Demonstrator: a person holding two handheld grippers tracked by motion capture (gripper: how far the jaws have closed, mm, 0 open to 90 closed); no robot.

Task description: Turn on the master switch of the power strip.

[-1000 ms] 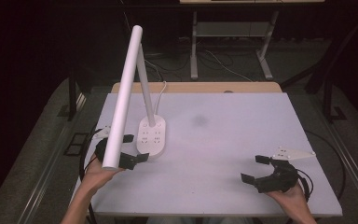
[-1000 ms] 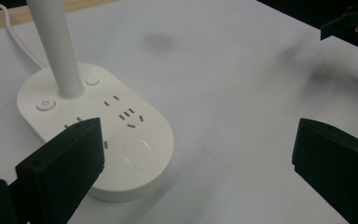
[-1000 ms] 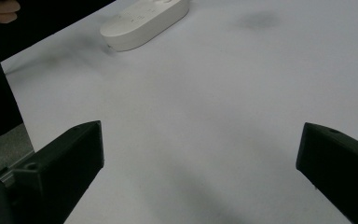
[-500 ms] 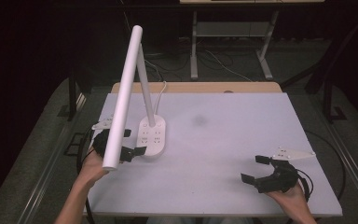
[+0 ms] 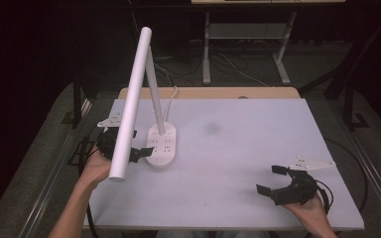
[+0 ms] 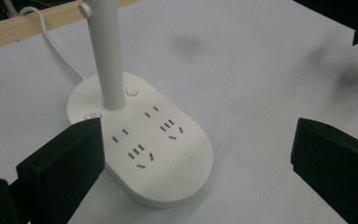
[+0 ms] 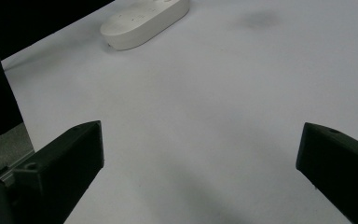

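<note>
One lamp base (image 6: 142, 149) before left tool (image 6: 198, 163) (agape)

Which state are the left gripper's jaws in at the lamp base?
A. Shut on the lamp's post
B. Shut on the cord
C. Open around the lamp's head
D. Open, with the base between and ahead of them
D: the left gripper has its jaws wide apart, with the white lamp base ungripped between them.

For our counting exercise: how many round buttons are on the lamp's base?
2. One button sits beside the lamp stem toward the table's middle; the other lies at the base edge near the left gripper's jaw. The stem may hide more.
</note>
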